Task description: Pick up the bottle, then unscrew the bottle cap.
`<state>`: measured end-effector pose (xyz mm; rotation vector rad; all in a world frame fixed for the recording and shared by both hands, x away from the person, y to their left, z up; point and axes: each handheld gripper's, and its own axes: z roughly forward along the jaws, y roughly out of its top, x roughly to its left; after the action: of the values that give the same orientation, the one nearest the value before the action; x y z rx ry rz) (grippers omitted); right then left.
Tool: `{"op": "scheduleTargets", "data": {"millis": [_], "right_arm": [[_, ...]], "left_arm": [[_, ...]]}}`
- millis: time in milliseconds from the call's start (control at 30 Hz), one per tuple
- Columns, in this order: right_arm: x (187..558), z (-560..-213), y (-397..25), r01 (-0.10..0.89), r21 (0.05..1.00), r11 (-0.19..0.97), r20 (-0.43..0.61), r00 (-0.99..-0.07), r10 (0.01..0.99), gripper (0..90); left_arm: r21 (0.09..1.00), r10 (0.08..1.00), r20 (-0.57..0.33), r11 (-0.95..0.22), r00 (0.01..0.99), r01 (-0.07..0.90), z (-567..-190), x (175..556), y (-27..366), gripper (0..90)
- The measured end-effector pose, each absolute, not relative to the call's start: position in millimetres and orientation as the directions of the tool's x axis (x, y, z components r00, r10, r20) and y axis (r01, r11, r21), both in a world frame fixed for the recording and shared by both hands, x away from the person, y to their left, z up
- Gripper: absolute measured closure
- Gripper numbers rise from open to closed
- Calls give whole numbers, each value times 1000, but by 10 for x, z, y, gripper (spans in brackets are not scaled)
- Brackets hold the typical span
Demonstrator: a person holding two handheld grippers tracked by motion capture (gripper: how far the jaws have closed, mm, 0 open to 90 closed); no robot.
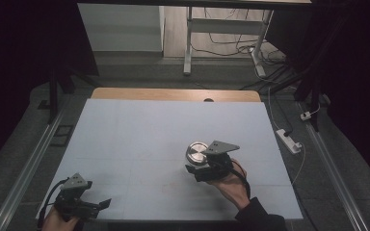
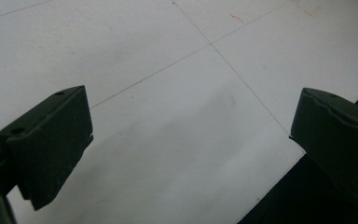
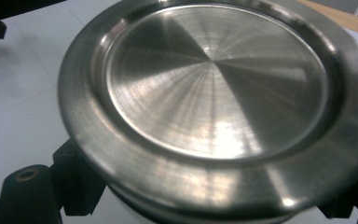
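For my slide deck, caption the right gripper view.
Round brushed-steel lid sits between the right claw above the white table.

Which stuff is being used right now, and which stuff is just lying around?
Being used:
- round shiny steel dish, gripped at its rim
- right claw, holding it

Just lying around:
- left claw, open, holding nothing
- white power strip on the floor
- white table
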<state>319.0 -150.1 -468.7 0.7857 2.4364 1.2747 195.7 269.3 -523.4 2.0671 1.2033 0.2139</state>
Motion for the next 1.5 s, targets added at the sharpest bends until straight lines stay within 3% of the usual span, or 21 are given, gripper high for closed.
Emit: {"op": "scheduleTargets", "data": {"millis": [833, 967, 1200, 1500], "right_arm": [[3121, -4749, -1060, 287, 809, 513, 1, -873, 488, 149], [3124, -4750, -1067, 288, 811, 509, 5, -873, 487, 149], [3110, -4738, -1067, 286, 813, 508, 7, -876, 482, 149], [3105, -4736, -1064, 283, 814, 507, 10, -880, 475, 149]], "left_arm": [[666, 816, -208, -286, 539, 689, -5222, 1951, 2712, 0], [700, 817, -167, -296, 552, 650, -5188, 1924, 2686, 0], [759, 793, -177, -267, 582, 594, -5118, 1935, 2676, 0], [835, 705, -176, -263, 687, 484, -4974, 2035, 2542, 0]]}}
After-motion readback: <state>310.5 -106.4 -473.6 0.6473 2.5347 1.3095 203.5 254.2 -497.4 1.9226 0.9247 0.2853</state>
